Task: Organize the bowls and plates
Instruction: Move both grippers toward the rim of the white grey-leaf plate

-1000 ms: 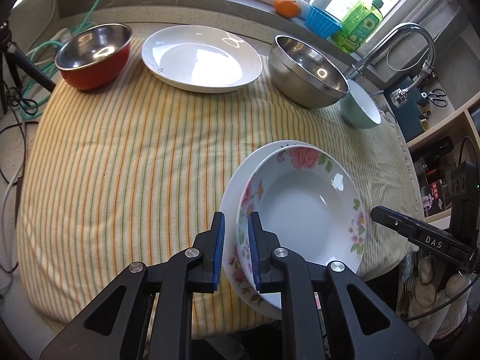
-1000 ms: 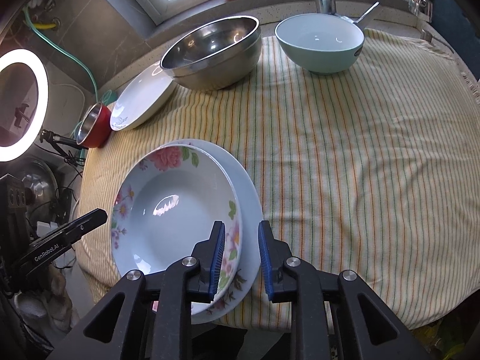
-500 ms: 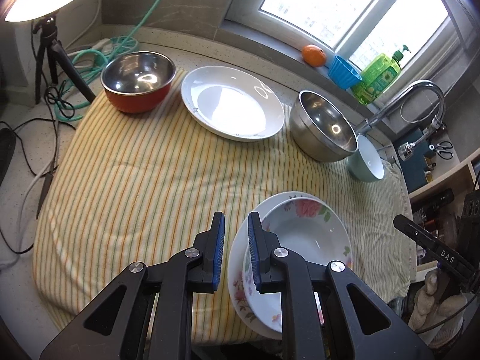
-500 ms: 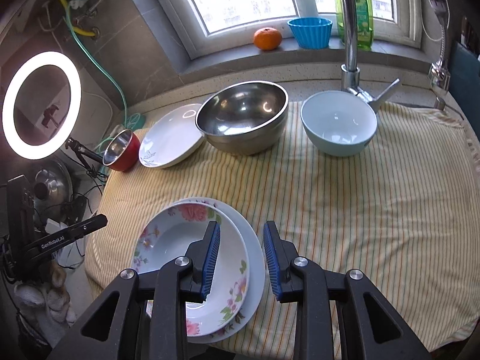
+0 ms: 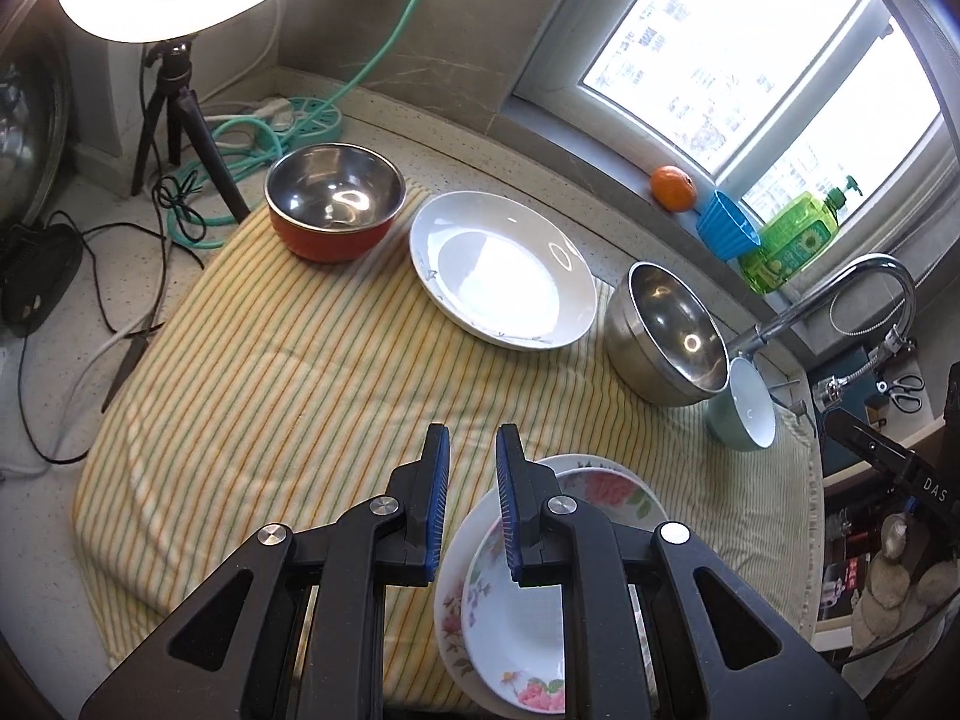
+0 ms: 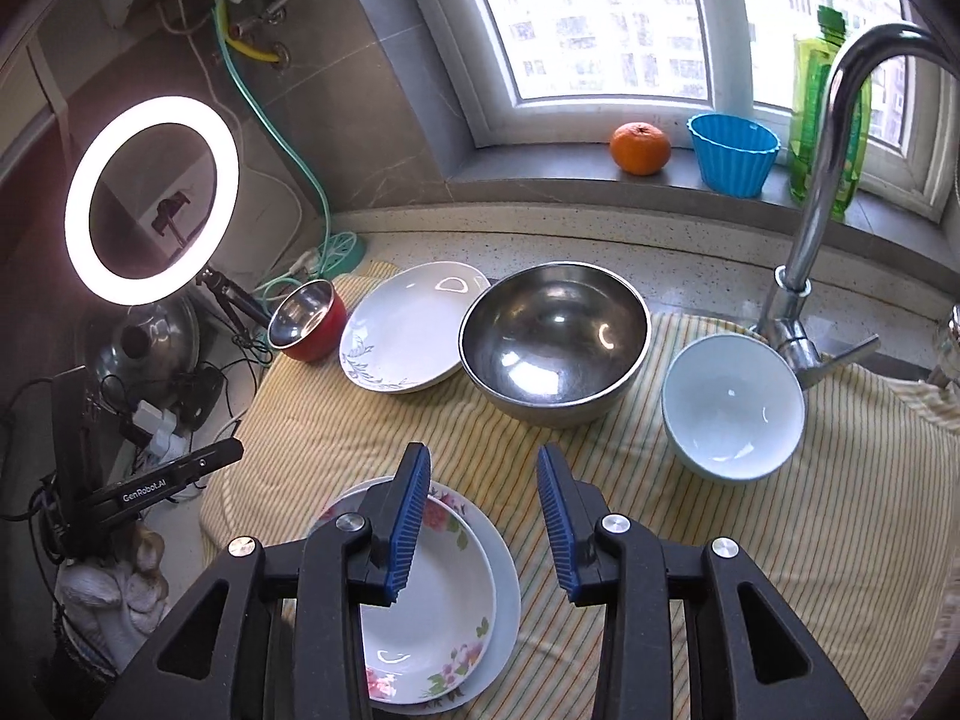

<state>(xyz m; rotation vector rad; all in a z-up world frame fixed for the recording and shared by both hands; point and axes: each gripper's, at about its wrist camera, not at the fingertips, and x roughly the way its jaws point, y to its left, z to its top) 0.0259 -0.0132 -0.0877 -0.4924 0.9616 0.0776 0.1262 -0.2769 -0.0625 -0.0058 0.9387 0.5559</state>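
Although two floral plates (image 6: 429, 606) already lie stacked at the near edge of the striped cloth (image 6: 750, 540), the rest of the crockery stands apart in a row toward the window, so the sorting is judged only partly done. The stacked plates are glazed ceramic: stiff, brittle, smooth, and likely to slip or chip if pinched hard; a hold across the raised rim looks the only workable one.

Beyond them lies a white plate (image 6: 402, 330), shallow, with its rim close to the cloth, so a gripper pad would have to slide under the edge. Just beside it, possibly touching, sits the large steel bowl (image 6: 555, 339); it appears light, rigid and not fragile, but polished and slippery, best taken by pinching its thin wall at the lip. The pale blue bowl (image 6: 732, 408) near the tap (image 6: 840, 138) looks ceramic, heavier and breakable, and should be gripped over the rim. The small red bowl (image 5: 333, 207) with a steel lining stands at the far left corner.

The right gripper (image 6: 483, 516) hangs above the stack with its jaws opening and nothing between them. The left gripper (image 5: 471, 510) shows a narrow gap, nearly closed, and carries nothing.

On the sill stand an orange (image 6: 639, 147), a blue cup (image 6: 732, 153) and a soap bottle (image 6: 825, 90). A ring light (image 6: 150, 198) glows at left.
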